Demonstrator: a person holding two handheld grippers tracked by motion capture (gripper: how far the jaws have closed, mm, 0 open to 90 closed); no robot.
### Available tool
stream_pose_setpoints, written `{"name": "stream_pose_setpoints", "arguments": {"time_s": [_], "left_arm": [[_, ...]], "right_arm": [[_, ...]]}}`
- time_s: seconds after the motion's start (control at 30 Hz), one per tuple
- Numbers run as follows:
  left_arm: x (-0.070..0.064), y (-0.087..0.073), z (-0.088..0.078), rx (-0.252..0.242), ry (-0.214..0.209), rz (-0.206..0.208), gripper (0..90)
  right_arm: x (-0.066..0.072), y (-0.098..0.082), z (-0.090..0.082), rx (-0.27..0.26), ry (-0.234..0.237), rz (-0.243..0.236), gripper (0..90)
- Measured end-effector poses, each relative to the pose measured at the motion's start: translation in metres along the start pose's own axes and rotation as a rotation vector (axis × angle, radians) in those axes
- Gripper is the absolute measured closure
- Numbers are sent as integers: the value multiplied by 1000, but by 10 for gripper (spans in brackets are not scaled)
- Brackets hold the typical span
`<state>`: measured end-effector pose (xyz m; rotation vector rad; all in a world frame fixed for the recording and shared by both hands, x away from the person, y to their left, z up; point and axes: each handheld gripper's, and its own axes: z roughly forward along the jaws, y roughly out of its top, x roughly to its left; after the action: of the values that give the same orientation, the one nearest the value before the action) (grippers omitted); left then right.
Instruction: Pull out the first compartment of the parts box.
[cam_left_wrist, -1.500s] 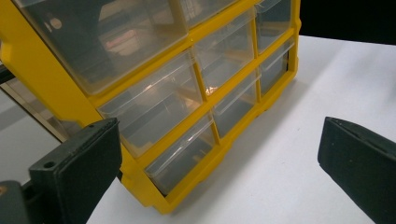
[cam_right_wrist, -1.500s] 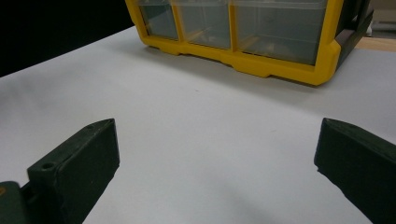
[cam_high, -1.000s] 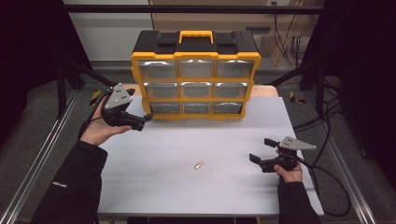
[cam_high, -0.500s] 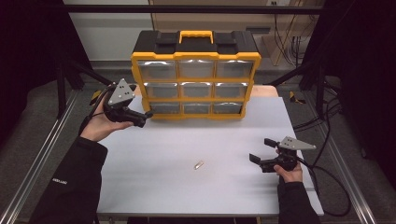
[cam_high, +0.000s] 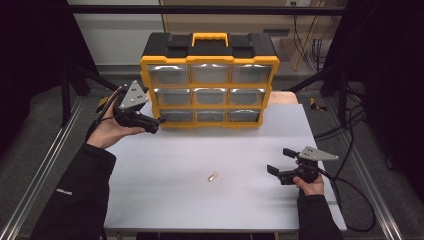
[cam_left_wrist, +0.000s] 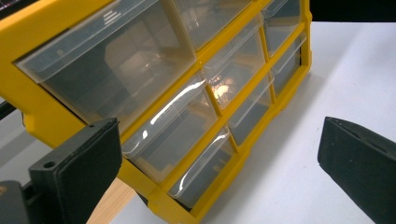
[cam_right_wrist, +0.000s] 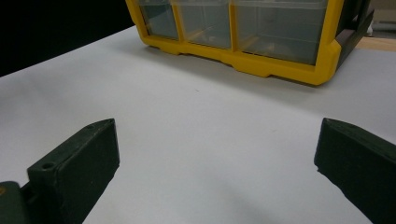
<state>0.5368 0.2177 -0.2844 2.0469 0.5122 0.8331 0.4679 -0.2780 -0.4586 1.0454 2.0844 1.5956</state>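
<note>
A yellow and black drawer cabinet (cam_high: 210, 82) with clear drawers stands at the back of the white table (cam_high: 165, 195). My left gripper (cam_high: 157, 124) hovers open right at its lower left corner; in the left gripper view the clear drawers (cam_left_wrist: 173, 130) loom close between the wide-apart jaws. My right gripper (cam_high: 281, 161) rests open near the table's right edge, nothing between its jaws. In the right gripper view the cabinet's bottom row (cam_right_wrist: 243, 32) lies well ahead. A small brass-coloured piece (cam_high: 213, 176) lies on the table, left of the right gripper.
Black frame rails run along both sides of the table. Cables (cam_high: 350, 195) trail off the right edge. A strip of wooden bench (cam_high: 286, 96) shows behind the cabinet's right side. Bare white table surface stretches between the two grippers.
My left gripper has moved right and slightly forward, closer to the cabinet's lower left corner. The right gripper and the small piece have stayed put.
</note>
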Motion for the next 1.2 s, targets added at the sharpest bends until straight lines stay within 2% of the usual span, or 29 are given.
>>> {"name": "stream_pose_setpoints", "arguments": {"time_s": [0.63, 1.2], "left_arm": [[2, 14, 6, 22, 23, 66, 0], [3, 26, 15, 35, 60, 165, 0]], "right_arm": [[0, 0, 0, 1, 1, 1, 8], [0, 0, 0, 3, -1, -1, 8]]}}
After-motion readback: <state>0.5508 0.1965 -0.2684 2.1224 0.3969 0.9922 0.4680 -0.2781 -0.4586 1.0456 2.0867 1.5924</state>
